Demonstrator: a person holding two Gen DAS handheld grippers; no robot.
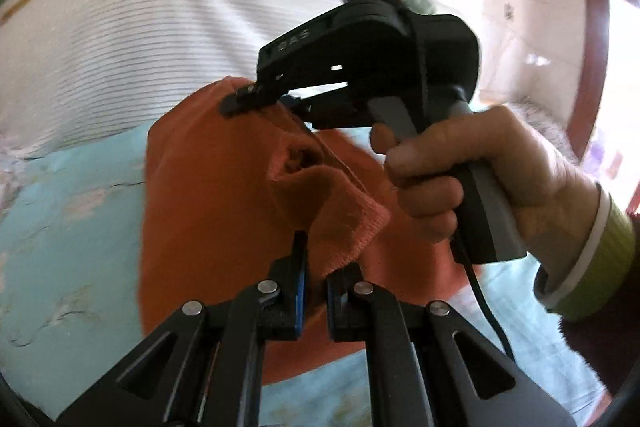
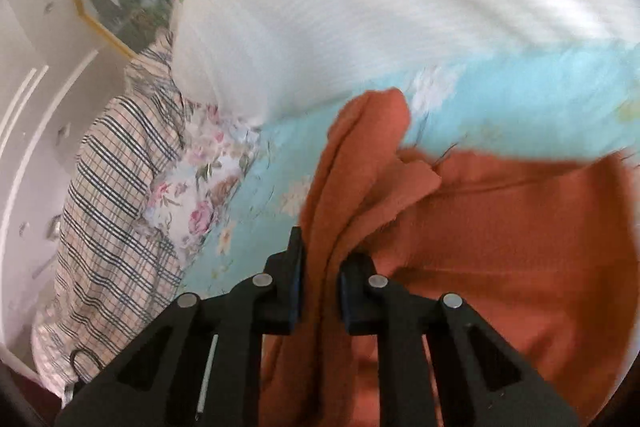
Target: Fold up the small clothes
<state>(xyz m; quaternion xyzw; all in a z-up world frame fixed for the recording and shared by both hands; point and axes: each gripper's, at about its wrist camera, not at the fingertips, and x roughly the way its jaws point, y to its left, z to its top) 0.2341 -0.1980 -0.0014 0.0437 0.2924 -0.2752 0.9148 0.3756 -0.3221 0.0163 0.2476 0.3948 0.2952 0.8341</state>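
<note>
The left gripper (image 1: 318, 267) had its fingers (image 1: 298, 267) closed on a folded corner of the orange garment (image 1: 208, 187), the hemmed edge rising between the blue pads. The right gripper (image 2: 320, 267) likewise pinched a bunched fold of the orange garment (image 2: 500, 247) between its fingers (image 2: 294, 267). In the left wrist view, the right gripper (image 1: 240, 101) (held by the person's hand (image 1: 480, 179)) bit the cloth's far edge. The garment lay partly lifted over a light blue floral bed sheet (image 1: 60, 227). Beyond it sat a white striped pillow (image 2: 400, 7), with a plaid cloth (image 2: 112, 207) and a floral pillow (image 2: 200, 187) off to the side.
</note>
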